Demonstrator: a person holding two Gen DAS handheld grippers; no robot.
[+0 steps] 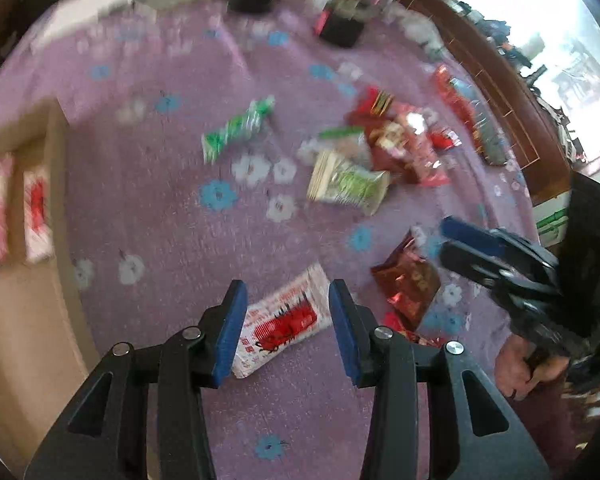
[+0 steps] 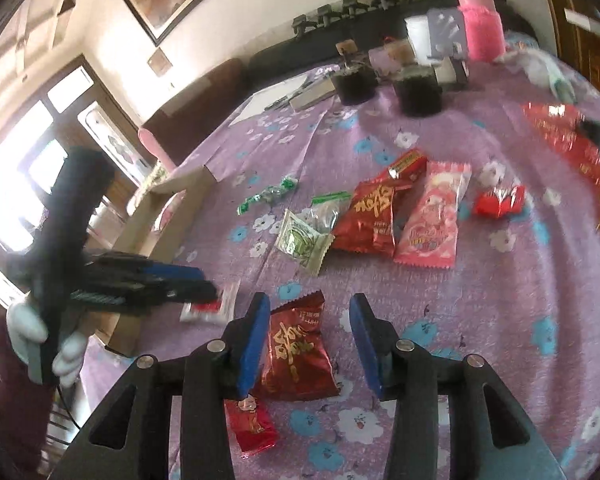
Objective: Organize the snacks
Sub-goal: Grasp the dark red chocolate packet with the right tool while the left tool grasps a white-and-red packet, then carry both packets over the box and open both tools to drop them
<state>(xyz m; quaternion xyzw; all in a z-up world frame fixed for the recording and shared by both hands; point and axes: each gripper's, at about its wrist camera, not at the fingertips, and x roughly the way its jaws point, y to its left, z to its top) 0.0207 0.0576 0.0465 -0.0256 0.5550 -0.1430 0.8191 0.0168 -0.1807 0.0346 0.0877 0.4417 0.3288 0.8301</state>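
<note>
Hovering over a purple cloth printed with white and blue flowers, the left gripper frames a flat white packet with a red panel and crimped ends. The packet lies on the cloth between the blue pads, which stand apart from its edges — jaws parted, nothing clamped. The right gripper is set the same way over a glossy, crinkled dark red foil pouch with gold lettering; its pads do not press the foil, and whether the left one grazes it cannot be told.

Just below that pouch lies a small red sachet. Farther across the cloth the loose snacks cluster: a pale green square packet with sawtooth edges, a clear wrapper with a green strip, a red foil bag, a long pink pillow pack, a small bright red wrapper, and, apart on the left, a twisted green-and-white candy wrapper.

A shallow cardboard box sits at the cloth's left side — two white-and-red packets already rest inside it, side by side.
</note>
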